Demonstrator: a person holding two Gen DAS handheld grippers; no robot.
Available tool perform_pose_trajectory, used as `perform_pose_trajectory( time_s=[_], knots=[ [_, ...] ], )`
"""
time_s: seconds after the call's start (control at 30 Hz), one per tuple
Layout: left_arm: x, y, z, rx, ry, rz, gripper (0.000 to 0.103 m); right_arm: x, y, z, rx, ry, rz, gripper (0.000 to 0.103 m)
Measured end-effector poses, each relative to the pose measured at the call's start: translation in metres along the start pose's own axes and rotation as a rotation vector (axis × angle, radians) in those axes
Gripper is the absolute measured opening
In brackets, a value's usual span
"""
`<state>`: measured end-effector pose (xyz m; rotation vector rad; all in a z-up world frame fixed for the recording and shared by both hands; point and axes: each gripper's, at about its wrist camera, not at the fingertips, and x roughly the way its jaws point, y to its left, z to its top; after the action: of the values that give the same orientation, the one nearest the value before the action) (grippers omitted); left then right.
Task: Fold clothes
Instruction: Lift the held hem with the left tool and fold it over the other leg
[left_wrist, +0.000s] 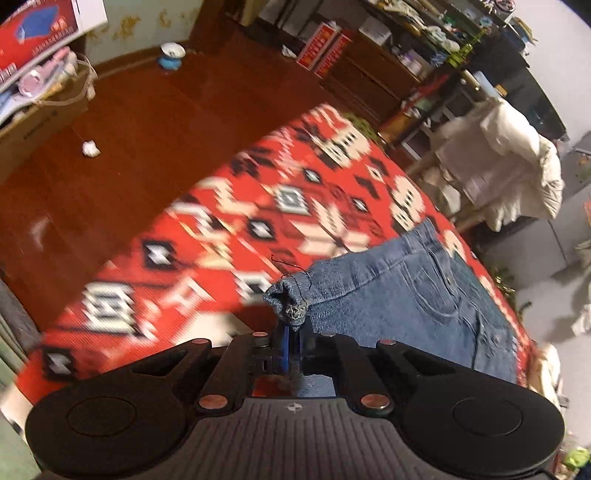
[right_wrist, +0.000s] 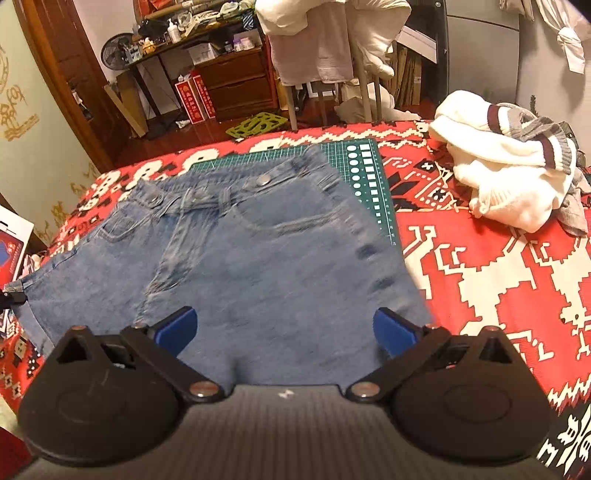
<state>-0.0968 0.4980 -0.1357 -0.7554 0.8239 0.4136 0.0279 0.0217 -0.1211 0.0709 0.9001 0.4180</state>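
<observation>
Blue denim shorts (right_wrist: 258, 251) lie spread on a green cutting mat (right_wrist: 369, 173) over the red patterned blanket (right_wrist: 480, 258), waistband at the far side. My left gripper (left_wrist: 291, 325) is shut on a frayed hem corner of the denim shorts (left_wrist: 399, 295) and holds it lifted off the blanket. That same pinched corner shows at the far left edge of the right wrist view. My right gripper (right_wrist: 284, 328) is open, its blue pads (right_wrist: 177, 326) hovering wide apart just over the near hem of the shorts, with nothing between them.
A heap of white and grey clothes (right_wrist: 509, 177) lies on the blanket at the right. Beyond the bed stand a chair draped in white garments (right_wrist: 332, 44), a wooden drawer unit (right_wrist: 236, 81) and cluttered shelves. Red-brown floor (left_wrist: 110, 166) lies left of the bed.
</observation>
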Motion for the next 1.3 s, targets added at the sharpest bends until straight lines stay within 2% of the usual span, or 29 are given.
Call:
perform_pose_trajectory(
  time_s=[0.1,0.27,0.37,0.57,0.7,0.8,0.93,1.07,1.2,1.3],
  knots=[
    [-0.004,-0.006,-0.002,0.048,-0.028,0.002,0.005,-0.001,0.000,0.001,0.005,-0.002,-0.001,0.103],
    [-0.030,-0.055,-0.018,0.305,-0.115,0.004,0.005,-0.004,-0.003,0.003,0.021,-0.009,0.000,0.103],
    [-0.051,-0.088,-0.026,0.410,-0.151,-0.039,0.005,-0.010,-0.005,0.006,0.033,-0.024,0.003,0.103],
    [-0.085,-0.158,-0.057,0.536,-0.190,-0.188,0.005,-0.036,-0.014,0.013,0.058,-0.086,0.013,0.103],
    [-0.088,-0.212,-0.094,0.667,-0.195,-0.242,0.005,-0.060,-0.025,0.020,0.095,-0.148,0.020,0.103],
    [-0.080,-0.249,-0.122,0.732,-0.168,-0.283,0.005,-0.075,-0.036,0.025,0.142,-0.190,0.042,0.103],
    [-0.057,-0.289,-0.158,0.748,-0.101,-0.343,0.005,-0.089,-0.051,0.029,0.192,-0.228,0.068,0.103],
    [-0.021,-0.316,-0.191,0.691,-0.006,-0.397,0.005,-0.101,-0.071,0.030,0.242,-0.264,0.054,0.103],
    [0.026,-0.331,-0.217,0.615,0.096,-0.374,0.005,-0.101,-0.094,0.028,0.309,-0.258,0.048,0.103],
    [0.050,-0.332,-0.234,0.594,0.146,-0.346,0.005,-0.095,-0.104,0.026,0.336,-0.238,0.059,0.103]
  ],
)
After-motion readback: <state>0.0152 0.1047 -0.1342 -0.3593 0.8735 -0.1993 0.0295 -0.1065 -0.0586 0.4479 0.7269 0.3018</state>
